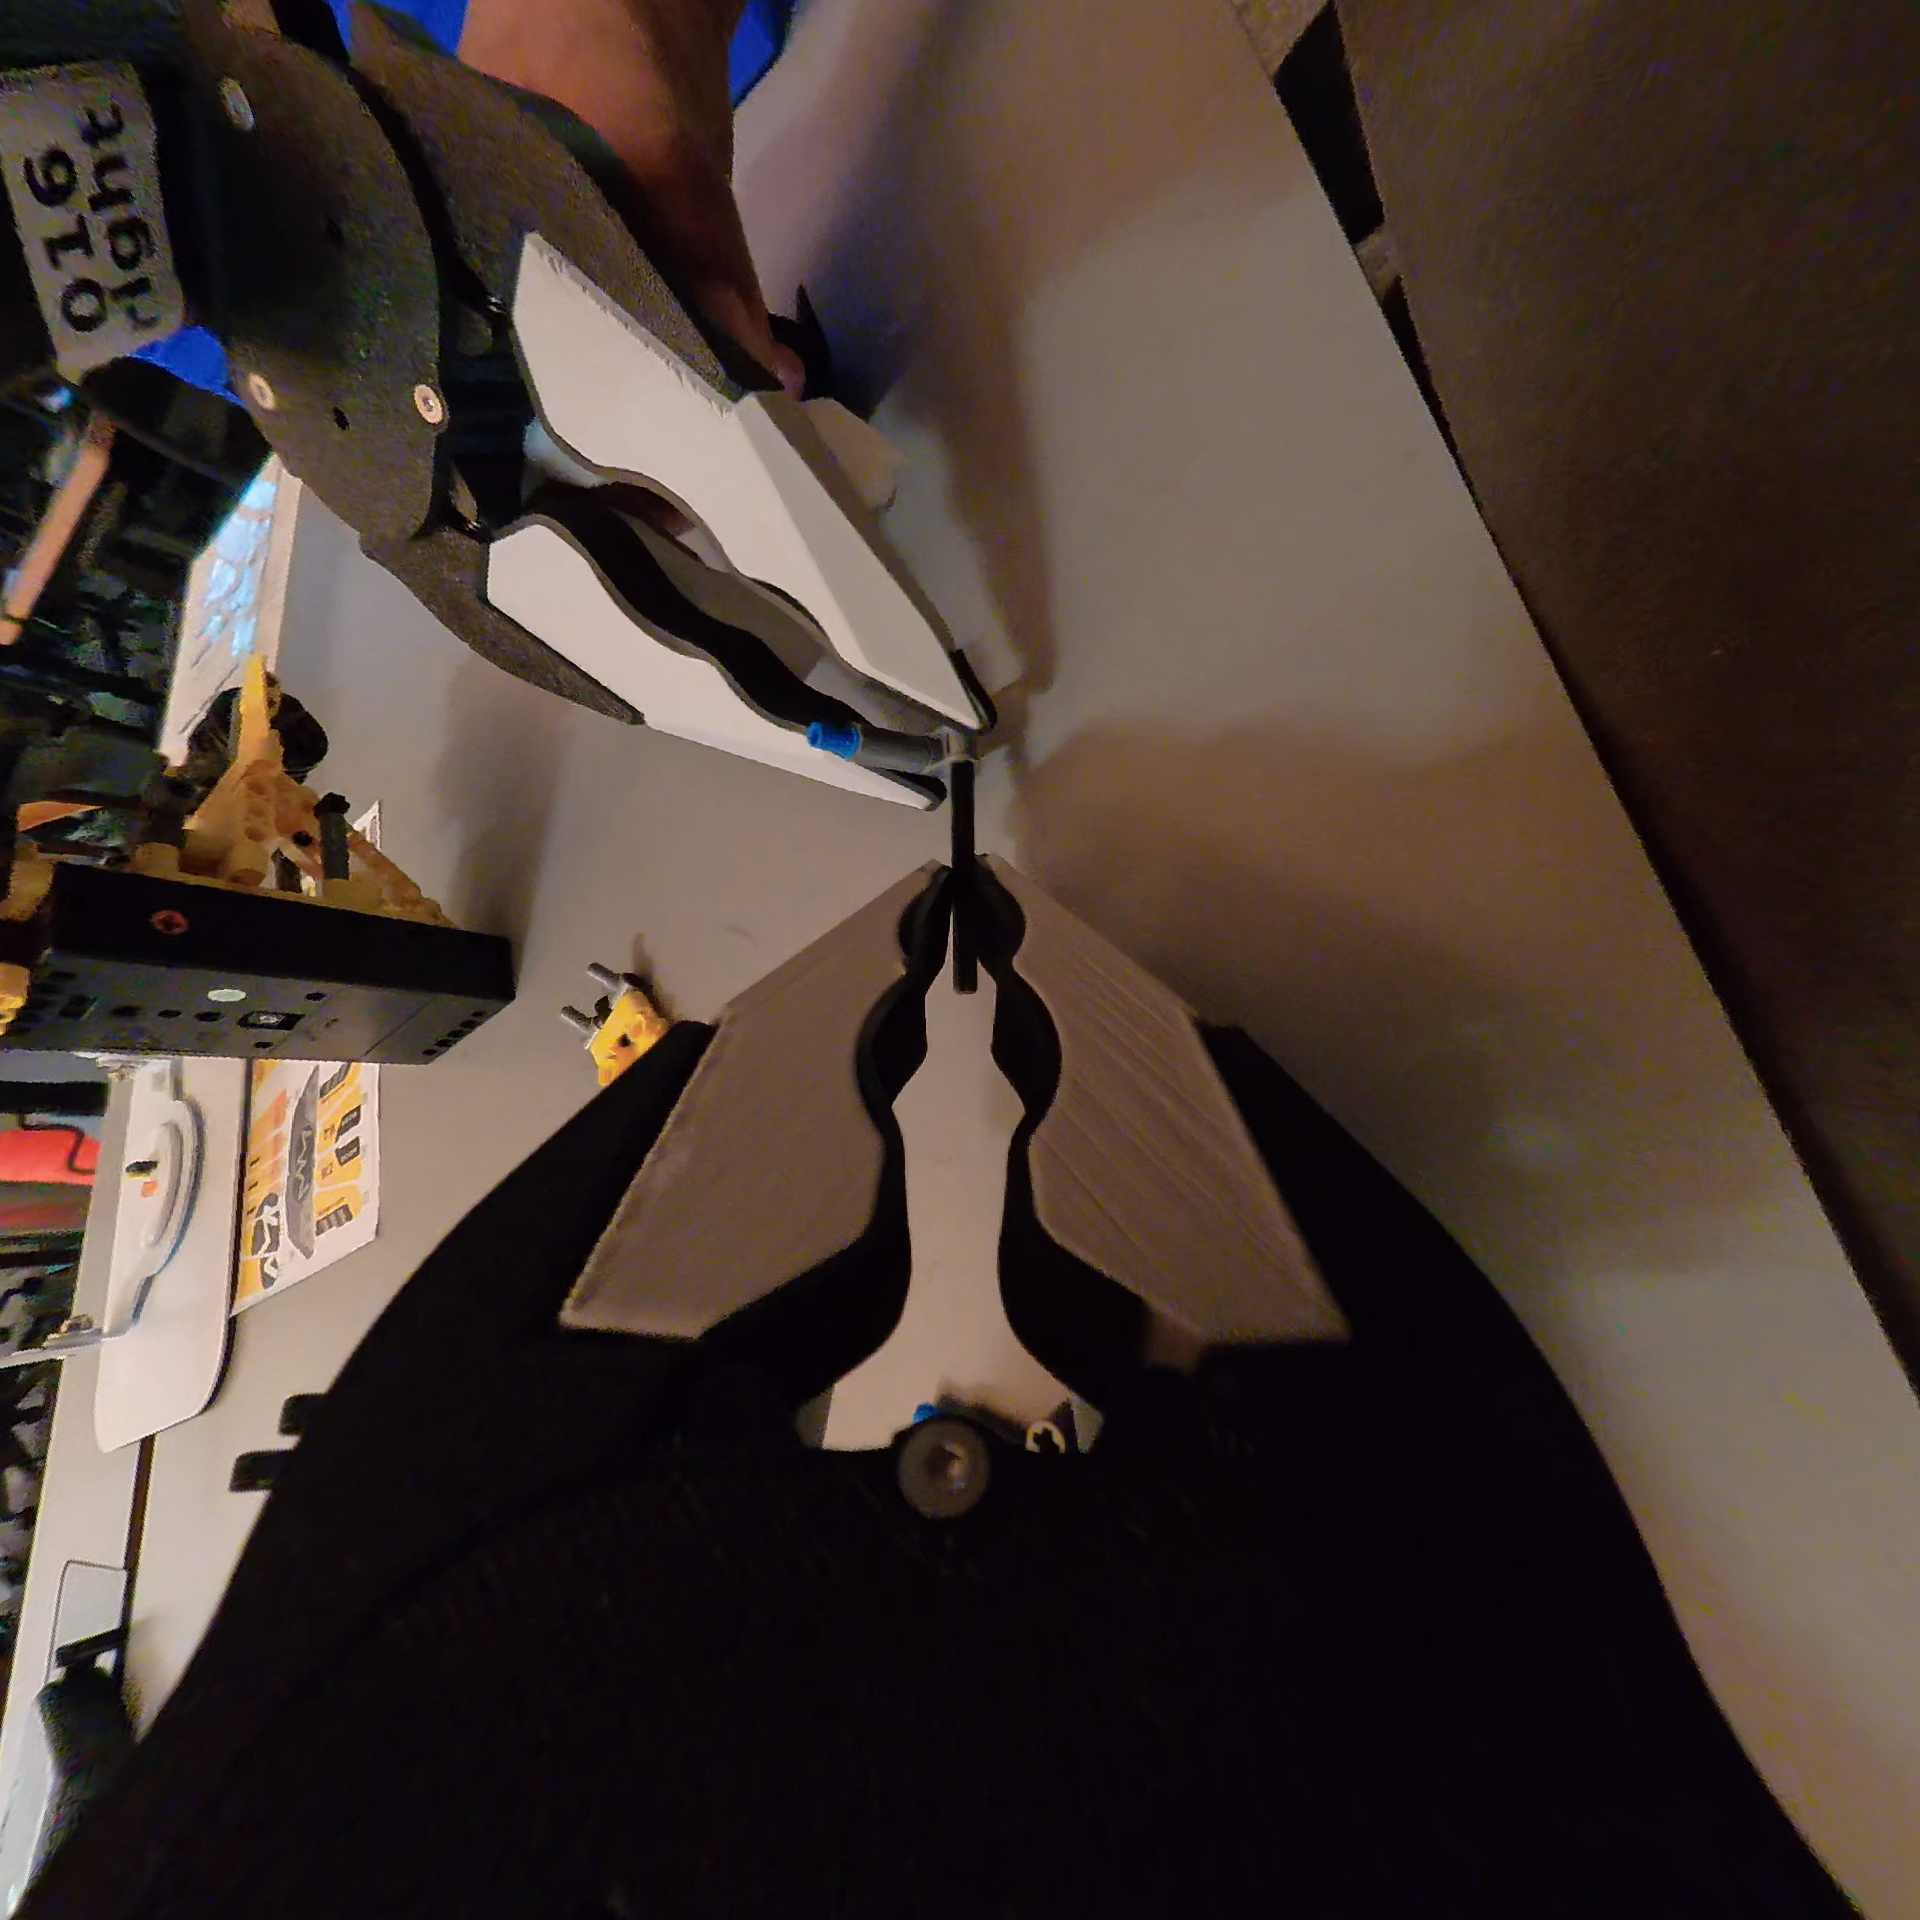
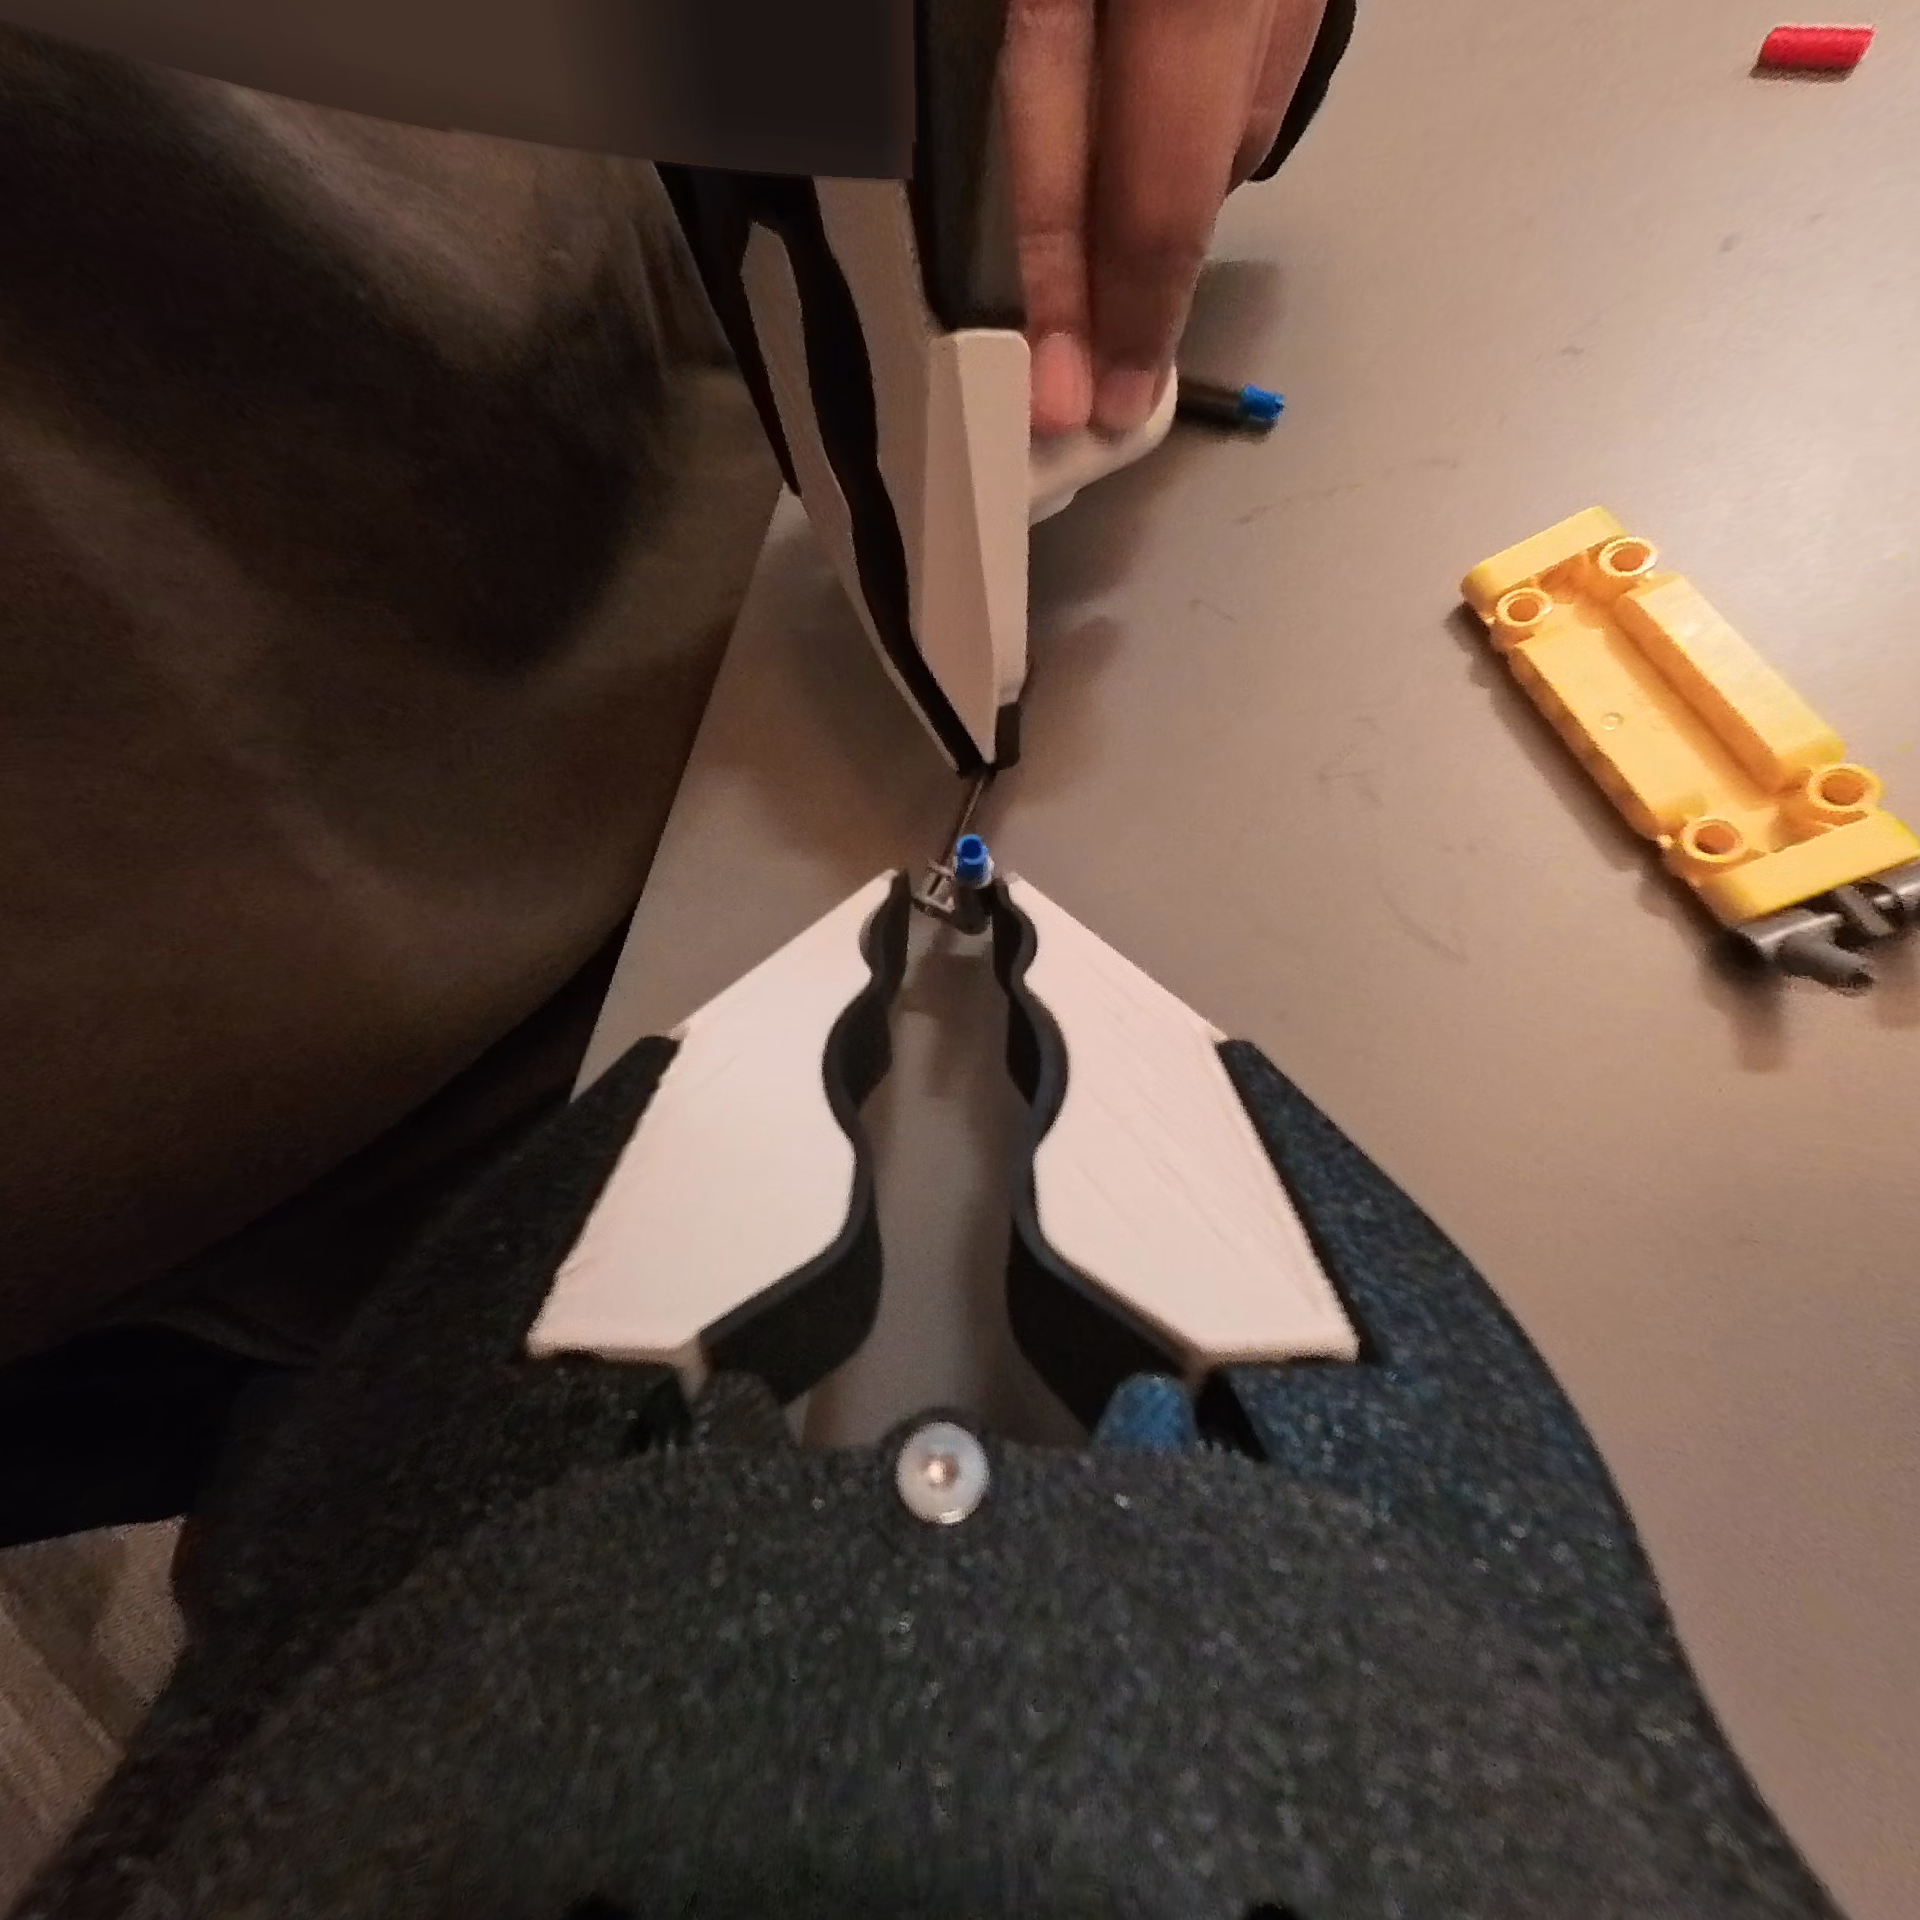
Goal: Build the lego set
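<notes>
Black thin plastic axle rod (image 1: 962, 894) sits pinched in your left gripper (image 1: 964, 883), long axis pointing straight ahead; its far end meets the grey-and-blue connector pin (image 2: 961, 878) clamped in your right gripper (image 2: 951, 894), above the grey table (image 2: 1455, 312).

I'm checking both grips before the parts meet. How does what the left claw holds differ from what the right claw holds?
The left claw pinches a thin black rod, plain and one colour; the right claw pinches a grey connector piece with a blue pin on it. The black rod is long and slender; the grey connector piece is short and stubby. Both are small plastic building parts, held at the claw tips, meeting end to end above the table.
</notes>
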`<state>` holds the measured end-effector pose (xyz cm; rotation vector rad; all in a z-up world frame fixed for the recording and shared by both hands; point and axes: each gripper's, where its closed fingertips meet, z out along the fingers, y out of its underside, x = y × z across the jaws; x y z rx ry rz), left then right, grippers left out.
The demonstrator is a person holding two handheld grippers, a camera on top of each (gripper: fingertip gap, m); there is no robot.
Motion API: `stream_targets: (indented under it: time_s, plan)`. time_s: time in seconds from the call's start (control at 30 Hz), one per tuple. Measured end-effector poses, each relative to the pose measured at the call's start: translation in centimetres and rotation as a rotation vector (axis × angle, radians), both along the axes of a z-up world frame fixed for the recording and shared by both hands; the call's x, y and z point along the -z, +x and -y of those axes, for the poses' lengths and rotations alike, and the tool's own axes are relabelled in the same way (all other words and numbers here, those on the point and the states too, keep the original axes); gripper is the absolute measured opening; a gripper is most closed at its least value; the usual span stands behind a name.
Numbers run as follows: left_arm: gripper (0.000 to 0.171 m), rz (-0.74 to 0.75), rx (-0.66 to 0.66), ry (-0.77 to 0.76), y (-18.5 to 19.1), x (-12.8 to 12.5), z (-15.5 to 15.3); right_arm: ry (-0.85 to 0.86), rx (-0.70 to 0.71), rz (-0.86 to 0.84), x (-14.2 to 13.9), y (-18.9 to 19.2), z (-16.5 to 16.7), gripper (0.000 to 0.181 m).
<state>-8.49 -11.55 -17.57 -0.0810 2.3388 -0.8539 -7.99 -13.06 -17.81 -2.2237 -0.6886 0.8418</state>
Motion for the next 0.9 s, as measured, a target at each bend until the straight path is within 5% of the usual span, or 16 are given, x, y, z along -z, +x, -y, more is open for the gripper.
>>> stream_targets:
  time_s: [0.63, 0.77, 0.9]
  plan:
    - [0.001, -0.037, -0.031, -0.001, 0.4, 1.2, 0.0, 0.056, 0.026, 0.148, 1.0, 0.1, -0.1, 0.014]
    - [0.033, -0.082, -0.064, -0.07, 0.5, 0.5, 0.0, 0.083, 0.039, 0.182, 1.0, 0.2, -0.2, 0.015]
    - [0.039, -0.196, -0.115, -0.147, 0.5, 0.3, -1.3, 0.111, 0.046, 0.208, 0.9, 0.3, -0.2, 0.015]
